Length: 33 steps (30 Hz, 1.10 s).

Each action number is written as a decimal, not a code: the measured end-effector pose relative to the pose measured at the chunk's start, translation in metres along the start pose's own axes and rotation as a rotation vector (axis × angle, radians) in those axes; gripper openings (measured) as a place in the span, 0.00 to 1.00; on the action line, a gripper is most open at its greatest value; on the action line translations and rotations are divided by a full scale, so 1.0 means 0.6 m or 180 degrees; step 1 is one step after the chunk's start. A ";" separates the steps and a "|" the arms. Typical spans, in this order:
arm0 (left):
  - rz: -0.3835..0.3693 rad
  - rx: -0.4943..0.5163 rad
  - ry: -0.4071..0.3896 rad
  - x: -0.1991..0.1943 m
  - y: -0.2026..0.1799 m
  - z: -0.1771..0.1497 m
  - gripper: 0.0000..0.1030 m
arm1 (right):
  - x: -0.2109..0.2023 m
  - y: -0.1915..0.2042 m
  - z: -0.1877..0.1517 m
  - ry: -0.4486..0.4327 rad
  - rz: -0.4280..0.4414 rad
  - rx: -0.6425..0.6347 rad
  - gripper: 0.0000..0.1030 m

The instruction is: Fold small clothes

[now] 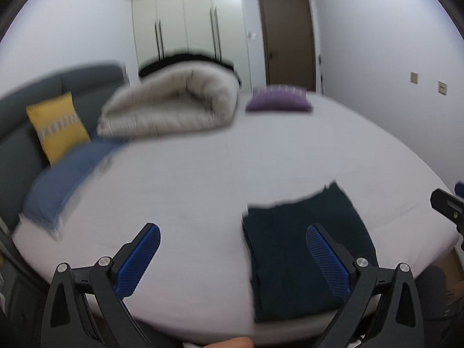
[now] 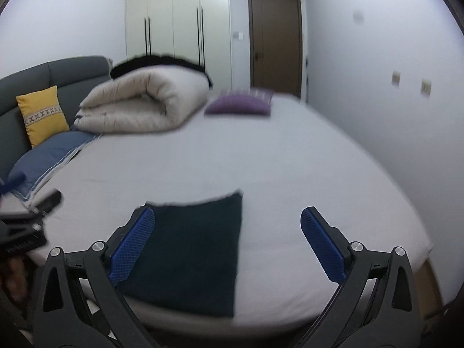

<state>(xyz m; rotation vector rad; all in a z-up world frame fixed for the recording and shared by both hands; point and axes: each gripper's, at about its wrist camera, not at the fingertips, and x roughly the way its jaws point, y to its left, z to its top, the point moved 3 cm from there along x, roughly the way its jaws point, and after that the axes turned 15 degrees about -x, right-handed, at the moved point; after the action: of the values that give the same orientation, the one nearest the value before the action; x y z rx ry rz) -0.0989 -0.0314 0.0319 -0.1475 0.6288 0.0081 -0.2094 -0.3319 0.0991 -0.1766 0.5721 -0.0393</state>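
A dark teal garment (image 1: 293,246) lies folded into a flat rectangle on the white bed sheet (image 1: 203,179) near the front edge. It also shows in the right wrist view (image 2: 197,249). My left gripper (image 1: 232,232) is open and empty, held above the bed with the garment behind its right finger. My right gripper (image 2: 226,217) is open and empty above the bed, with the garment behind its left finger. Each gripper shows at the edge of the other's view: the right one (image 1: 446,206) and the left one (image 2: 29,217).
A rolled beige duvet (image 1: 171,107), a purple cushion (image 1: 278,100), a blue pillow (image 1: 63,182) and a yellow cushion (image 1: 56,127) lie at the far side against a grey headboard (image 1: 17,145). White wardrobes and a brown door stand behind.
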 end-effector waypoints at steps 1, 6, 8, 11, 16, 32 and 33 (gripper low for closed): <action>-0.0035 -0.0037 0.0110 0.013 0.002 -0.008 1.00 | 0.012 0.000 -0.009 0.0091 0.0050 0.0056 0.99; -0.0053 -0.0192 0.0359 0.066 0.016 -0.033 1.00 | 0.064 0.007 -0.047 0.0345 -0.0012 0.0053 0.99; 0.0013 -0.0209 0.0365 0.081 0.021 -0.042 1.00 | 0.083 0.015 -0.058 0.0446 -0.0072 0.0011 0.99; 0.0100 -0.0213 0.0420 0.099 0.027 -0.054 1.00 | 0.117 0.019 -0.076 0.0643 -0.0042 0.0048 0.99; 0.0147 -0.0254 0.0534 0.130 0.034 -0.071 1.00 | 0.160 0.026 -0.096 0.0790 -0.0131 0.0029 0.99; 0.0193 -0.0211 0.0550 0.136 0.036 -0.083 1.00 | 0.215 0.050 -0.122 0.0941 -0.0114 -0.0060 0.99; 0.0200 -0.0208 0.0548 0.136 0.035 -0.083 1.00 | 0.212 0.049 -0.121 0.0940 -0.0112 -0.0061 0.99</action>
<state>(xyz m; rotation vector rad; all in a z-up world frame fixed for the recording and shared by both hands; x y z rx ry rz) -0.0631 -0.0204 -0.0583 -0.1930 0.8055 0.0775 -0.1419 -0.3254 -0.0341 -0.2010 0.8642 -0.0950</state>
